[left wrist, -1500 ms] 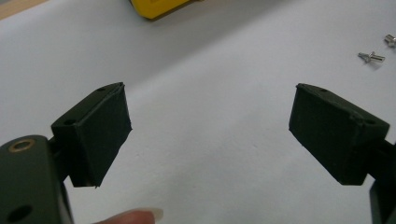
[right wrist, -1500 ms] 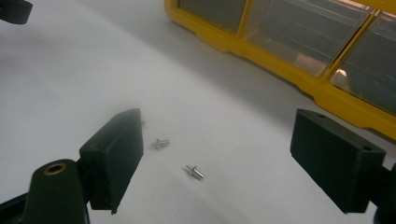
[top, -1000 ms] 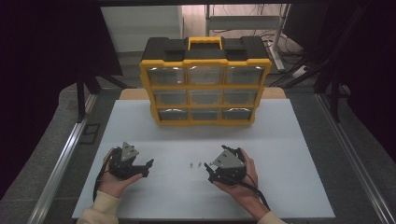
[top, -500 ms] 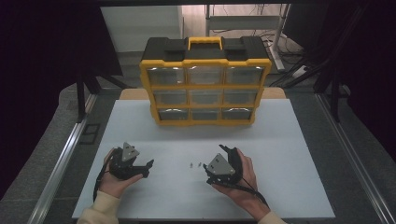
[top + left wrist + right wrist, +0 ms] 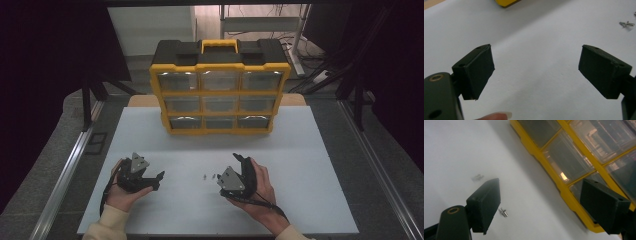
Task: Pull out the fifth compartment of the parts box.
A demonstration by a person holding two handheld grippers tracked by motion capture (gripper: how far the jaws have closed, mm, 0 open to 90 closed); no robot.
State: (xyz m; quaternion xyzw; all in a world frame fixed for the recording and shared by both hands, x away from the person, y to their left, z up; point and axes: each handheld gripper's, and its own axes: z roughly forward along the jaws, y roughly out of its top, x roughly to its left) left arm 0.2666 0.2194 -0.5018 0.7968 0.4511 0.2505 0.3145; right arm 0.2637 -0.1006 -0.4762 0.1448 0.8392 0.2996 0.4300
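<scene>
Two handheld grippers rest low over a white table [image 5: 310, 150], one in each of a person's hands, seen from above. Between them lie two tiny metal screws [image 5: 208, 176], close together on the bare tabletop, nearer the right gripper [image 5: 239, 165] than the left gripper [image 5: 156, 179].

From above, the left gripper sits at the near left of the table, its black jaws pointing right toward the screws. Its own view shows the two jaws spread wide apart with nothing but white table between them; one screw [image 5: 627, 23] lies well beyond the jaws at the far right edge, and a fingertip [image 5: 496, 116] pokes in at the bottom.

Seen from above, the right gripper is tilted in the right hand [image 5: 260, 192], with its grey three-cornered plate facing up and its jaws pointing away toward the back of the table. Its own view shows the jaws released and wide apart, holding nothing. One screw [image 5: 504, 211] lies on the table just beside the left-hand jaw, and the other [image 5: 477, 177] lies a little farther off, above that jaw.

At the back of the table stands a yellow and black organizer case [image 5: 220, 90], upright, with a yellow handle on top and nine clear-fronted drawers in three rows. It is well apart from both grippers.
</scene>
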